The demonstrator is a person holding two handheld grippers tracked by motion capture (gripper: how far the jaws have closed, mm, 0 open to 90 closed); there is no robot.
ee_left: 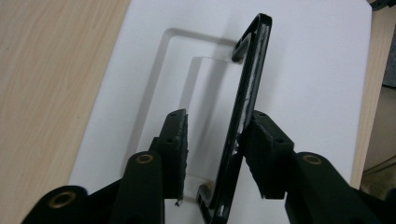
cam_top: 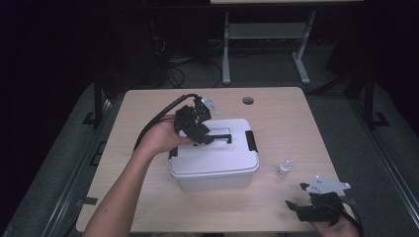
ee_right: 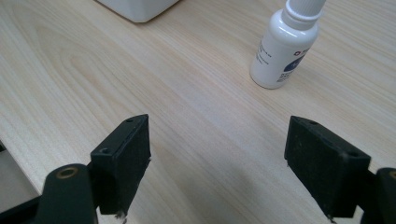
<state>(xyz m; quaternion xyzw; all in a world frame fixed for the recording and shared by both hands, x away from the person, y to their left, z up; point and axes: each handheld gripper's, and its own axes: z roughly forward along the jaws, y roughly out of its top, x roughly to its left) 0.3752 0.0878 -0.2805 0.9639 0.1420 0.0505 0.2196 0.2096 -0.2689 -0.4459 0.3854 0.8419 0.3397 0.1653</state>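
A white lidded storage box [cam_top: 217, 163] stands in the middle of the table. Its black carry handle [ee_left: 250, 79] is swung up off the lid [ee_left: 303, 70]. My left gripper [ee_left: 217, 121] hangs over the lid [cam_top: 232, 153], open, with the handle [cam_top: 222, 137] between its jaws. The right-hand pad [ee_left: 266, 140] touches the handle; the other pad [ee_left: 176, 140] stands clear of it. A small white dropper bottle [cam_top: 283, 169] stands right of the box. My right gripper [cam_top: 296, 196] rests near the table's front right corner, open wide and holding nothing, with the bottle [ee_right: 285, 46] ahead of it.
The wooden table [cam_top: 296, 123] has a round cable hole [cam_top: 248, 100] at the back. A black latch [cam_top: 250, 140] sits on the box's right end. Beyond the table stand the legs of another desk [cam_top: 226, 49] and loose cables on the floor.
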